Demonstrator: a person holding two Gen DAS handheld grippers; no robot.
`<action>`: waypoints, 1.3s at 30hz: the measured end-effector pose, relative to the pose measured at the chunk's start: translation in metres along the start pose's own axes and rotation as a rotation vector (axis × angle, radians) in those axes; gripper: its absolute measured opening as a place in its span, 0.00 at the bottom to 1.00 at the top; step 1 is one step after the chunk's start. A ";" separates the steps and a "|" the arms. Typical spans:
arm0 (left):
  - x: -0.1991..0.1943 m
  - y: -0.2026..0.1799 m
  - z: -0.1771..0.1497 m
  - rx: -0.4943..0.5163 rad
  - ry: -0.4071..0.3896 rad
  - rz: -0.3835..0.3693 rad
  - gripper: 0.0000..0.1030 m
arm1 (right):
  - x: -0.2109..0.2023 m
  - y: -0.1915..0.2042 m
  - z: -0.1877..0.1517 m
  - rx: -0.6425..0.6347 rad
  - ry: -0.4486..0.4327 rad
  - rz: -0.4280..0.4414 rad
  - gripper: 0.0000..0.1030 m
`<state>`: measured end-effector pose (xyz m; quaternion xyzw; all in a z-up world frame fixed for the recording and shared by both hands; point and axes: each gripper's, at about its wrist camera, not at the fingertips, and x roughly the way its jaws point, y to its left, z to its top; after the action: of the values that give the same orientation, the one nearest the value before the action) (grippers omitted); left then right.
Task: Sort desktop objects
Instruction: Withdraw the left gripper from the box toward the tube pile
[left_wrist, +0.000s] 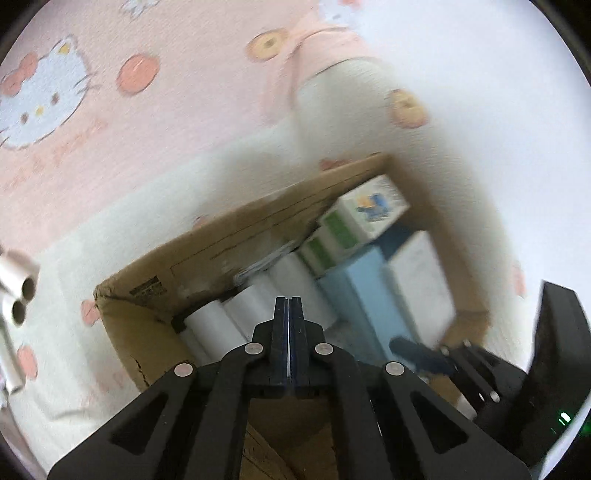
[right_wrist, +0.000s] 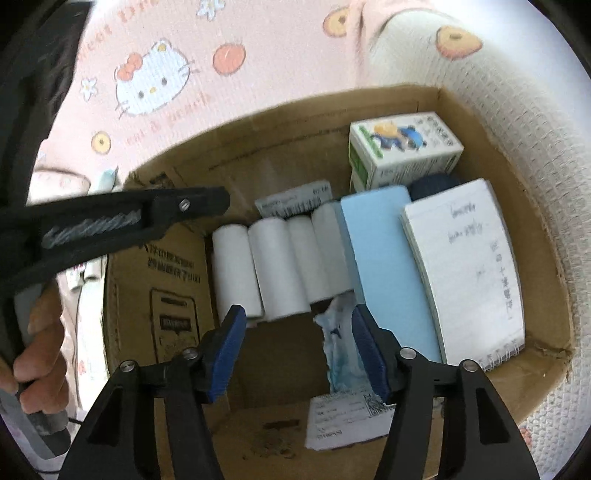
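Note:
An open cardboard box (right_wrist: 491, 122) holds several white paper rolls (right_wrist: 273, 266), a light blue box (right_wrist: 388, 266), a spiral notebook (right_wrist: 469, 266), a small green-and-white carton (right_wrist: 402, 147) and a dark blue ball (right_wrist: 432, 184). My right gripper (right_wrist: 295, 343) is open inside the box, above its floor, next to a crumpled blue-white wrapper (right_wrist: 338, 347). My left gripper (left_wrist: 288, 314) is shut and empty, above the box's near wall (left_wrist: 147, 332), pointing at the rolls (left_wrist: 243, 314). The left gripper also shows in the right wrist view (right_wrist: 207, 201).
The box stands on a pink and white Hello Kitty cloth (left_wrist: 110, 129). Loose white tubes (left_wrist: 18, 291) lie on the cloth left of the box. A paper label (right_wrist: 343, 421) lies on the box floor. The right gripper's body (left_wrist: 517, 369) sits at the box's right.

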<state>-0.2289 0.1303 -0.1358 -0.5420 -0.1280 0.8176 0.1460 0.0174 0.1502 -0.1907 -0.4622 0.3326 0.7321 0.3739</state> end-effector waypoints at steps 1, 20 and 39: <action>-0.007 0.001 -0.003 0.020 -0.020 -0.022 0.00 | -0.004 0.000 -0.002 0.001 -0.017 -0.028 0.60; -0.101 0.043 -0.082 0.076 -0.188 -0.121 0.56 | -0.088 0.070 -0.056 0.018 -0.438 -0.151 0.78; -0.158 0.236 -0.181 -0.258 -0.230 0.123 0.56 | -0.070 0.192 -0.051 -0.173 -0.475 -0.153 0.81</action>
<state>-0.0269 -0.1380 -0.1572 -0.4660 -0.2143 0.8584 0.0096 -0.1045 -0.0047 -0.1163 -0.3313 0.1360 0.8154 0.4549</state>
